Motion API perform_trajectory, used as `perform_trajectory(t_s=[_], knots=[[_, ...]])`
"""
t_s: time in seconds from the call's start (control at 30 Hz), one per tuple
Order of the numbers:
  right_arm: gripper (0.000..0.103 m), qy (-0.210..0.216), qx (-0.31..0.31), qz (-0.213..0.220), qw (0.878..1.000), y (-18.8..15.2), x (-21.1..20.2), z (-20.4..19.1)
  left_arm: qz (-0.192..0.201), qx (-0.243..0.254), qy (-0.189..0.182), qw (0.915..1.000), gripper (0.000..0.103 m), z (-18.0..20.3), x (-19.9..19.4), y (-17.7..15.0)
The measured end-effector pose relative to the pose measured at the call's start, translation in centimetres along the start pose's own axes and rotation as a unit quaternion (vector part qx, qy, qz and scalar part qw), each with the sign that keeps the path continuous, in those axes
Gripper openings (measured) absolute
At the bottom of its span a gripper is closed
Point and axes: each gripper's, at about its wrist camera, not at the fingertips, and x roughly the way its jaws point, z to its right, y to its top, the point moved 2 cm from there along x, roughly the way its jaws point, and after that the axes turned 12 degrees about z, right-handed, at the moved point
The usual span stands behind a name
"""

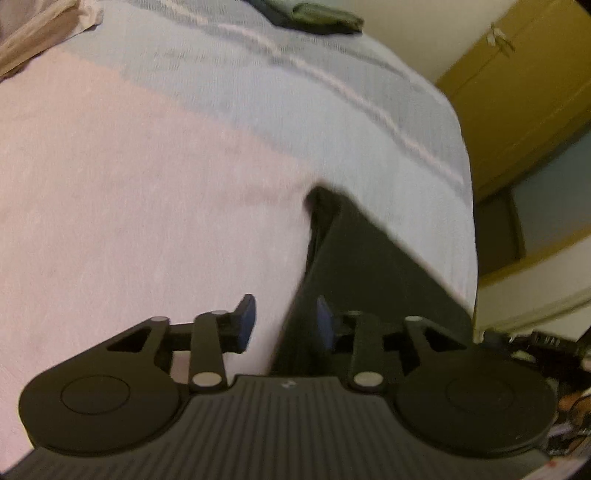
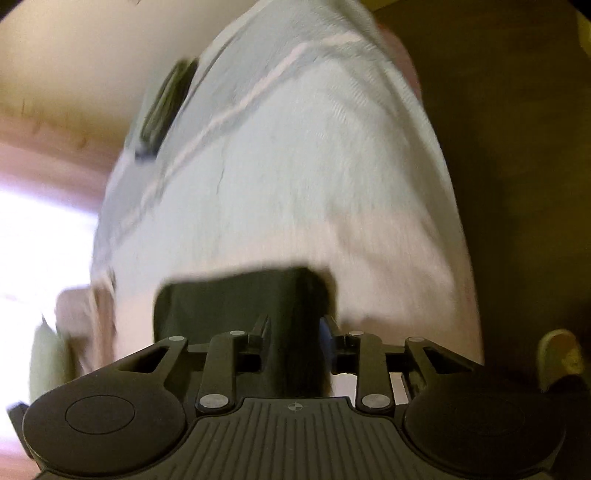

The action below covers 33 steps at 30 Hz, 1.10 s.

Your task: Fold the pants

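Observation:
Dark pants [image 1: 354,258] lie on a bed with a pink and pale blue cover [image 1: 147,184], near its right edge. My left gripper [image 1: 285,318] is open just above the pants' left border, with cloth under the right finger and pink cover beneath the left one. In the right wrist view the pants [image 2: 229,299] end in a straight edge on the cover [image 2: 295,166]. My right gripper [image 2: 294,332] hovers over their right side, fingers apart, and dark cloth fills the gap. That view is blurred.
A folded dark green garment [image 1: 317,16] rests at the far end of the bed, also seen blurred in the right wrist view [image 2: 166,107]. Beige cloth [image 1: 37,40] lies at the far left corner. A yellow wardrobe [image 1: 517,92] stands past the bed's right edge.

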Motion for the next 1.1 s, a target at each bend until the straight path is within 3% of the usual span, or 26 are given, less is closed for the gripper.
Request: perform_trajectory(t_s=[0.1, 0.23, 0.27, 0.33, 0.43, 0.5, 0.6, 0.67, 0.7, 0.8, 0.9, 1.0, 1.1], knots=[[0.027, 0.002, 0.028, -0.01, 1.0, 0.6, 2.2, 0.3, 0.004, -0.012, -0.02, 0.9997, 0.048, 1.0, 3.6, 2.2], [0.027, -0.002, 0.047, -0.018, 0.999, 0.5, 3.8, 0.6, -0.016, -0.014, -0.041, 0.9989, 0.049, 2.5, 9.0, 3.9], [0.026, -0.003, 0.043, -0.017, 0.999, 0.8, 4.1, 0.4, -0.022, -0.01, -0.04, 0.9989, 0.044, 2.8, 10.0, 4.0], [0.022, -0.007, 0.016, -0.017, 1.0, 1.1, 4.4, 0.3, -0.017, 0.017, -0.037, 0.999, 0.003, 3.5, 11.0, 3.7], [0.023, -0.027, -0.081, -0.014, 0.996, 0.7, 4.9, -0.6, -0.01, 0.059, -0.029, 0.9978, 0.005, 3.6, 12.4, 3.1], [0.033, -0.049, -0.149, -0.014, 0.988, 0.3, 5.1, -2.2, -0.006, 0.075, -0.031, 0.9967, 0.007, 3.3, 12.9, 2.6], [0.033, -0.074, -0.21, 0.002, 0.975, 0.2, 3.4, -4.3, 0.007, 0.061, -0.013, 0.9981, 0.026, 2.8, 11.5, 3.2], [0.033, -0.09, -0.255, 0.04, 0.962, 0.1, 1.3, -5.5, 0.034, 0.099, 0.013, 0.9944, 0.026, 3.4, 9.2, 3.4], [0.033, -0.075, -0.268, 0.049, 0.959, -0.2, 0.4, -6.0, 0.042, 0.122, 0.029, 0.9913, 0.021, 4.0, 7.8, 3.2], [0.033, -0.047, -0.3, 0.02, 0.953, -2.9, 0.1, -7.2, 0.035, 0.171, 0.023, 0.9844, 0.022, 6.0, 5.1, 1.4], [0.033, -0.035, -0.35, -0.032, 0.935, -7.5, 0.8, -7.9, 0.003, 0.21, 0.007, 0.9778, 0.022, 7.7, 3.3, -2.7], [0.032, -0.025, -0.402, -0.052, 0.914, -12.2, 0.0, -7.7, -0.016, 0.234, 0.03, 0.9717, 0.022, 7.6, 1.6, -7.5], [0.034, -0.013, -0.449, -0.061, 0.891, -16.0, -2.7, -7.0, 0.019, 0.213, 0.047, 0.9757, 0.023, 6.3, -1.9, -11.3]])
